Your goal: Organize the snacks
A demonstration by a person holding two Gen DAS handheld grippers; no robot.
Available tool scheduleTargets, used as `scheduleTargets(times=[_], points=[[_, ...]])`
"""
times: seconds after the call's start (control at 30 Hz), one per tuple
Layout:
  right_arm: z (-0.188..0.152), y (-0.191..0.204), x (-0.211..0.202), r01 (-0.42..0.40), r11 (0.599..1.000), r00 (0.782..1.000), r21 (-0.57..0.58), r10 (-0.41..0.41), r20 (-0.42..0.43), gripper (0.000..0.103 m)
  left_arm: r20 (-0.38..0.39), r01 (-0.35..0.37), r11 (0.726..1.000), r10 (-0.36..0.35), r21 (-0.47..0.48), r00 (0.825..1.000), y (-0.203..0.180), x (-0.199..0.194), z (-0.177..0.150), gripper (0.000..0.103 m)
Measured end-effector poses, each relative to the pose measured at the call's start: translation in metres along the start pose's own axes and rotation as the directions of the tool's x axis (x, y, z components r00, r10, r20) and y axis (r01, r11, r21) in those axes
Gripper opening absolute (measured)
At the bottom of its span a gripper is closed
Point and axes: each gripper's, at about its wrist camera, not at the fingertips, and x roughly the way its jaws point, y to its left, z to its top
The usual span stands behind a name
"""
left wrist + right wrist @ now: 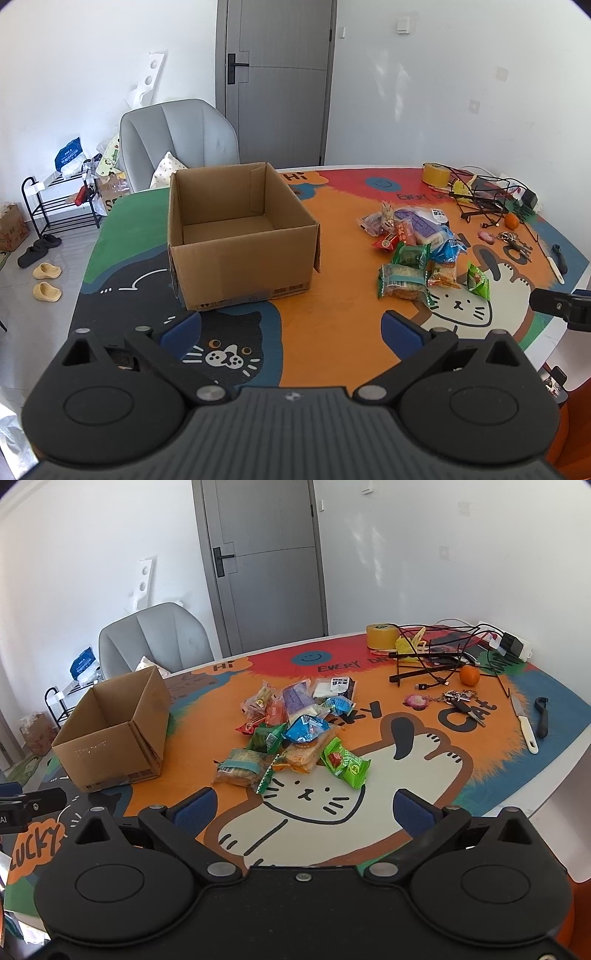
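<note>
- We see the left gripper with jaws spread wide, nothing between the blue pads, hovering over the cat-print table mat
- Right gripper also wide apart and holding nothing, above the white cat drawing on the mat
- Cardboard box sits open-topped on the left part of the table, upright, inside looks bare from the left wrist view
- Snack pile lies on the orange area to the right of the box, well apart from it; wrapped packets overlap each other
- In the pile we make out a green packet at the near right edge, a blue packet in the middle, a teal-banded cake packet at the near left
- Beyond the pile: tape roll, tangle of black cables, an orange fruit, keys, white-handled knife
- Grey chair behind the box, grey door shut in the back wall
- Shoe rack and slippers on the floor at far left
</note>
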Motion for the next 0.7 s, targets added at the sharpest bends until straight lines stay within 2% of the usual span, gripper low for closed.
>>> scheduleTargets(times=[0.7], points=[[0.0007,-0.0003,-0.0012,0.008,1.0,1.0,-0.004,-0.008,0.002,0.103,0.017,-0.001,1.0,0.001,0.002,1.0,0.0005,-0.0046,0.0003,0.103]])
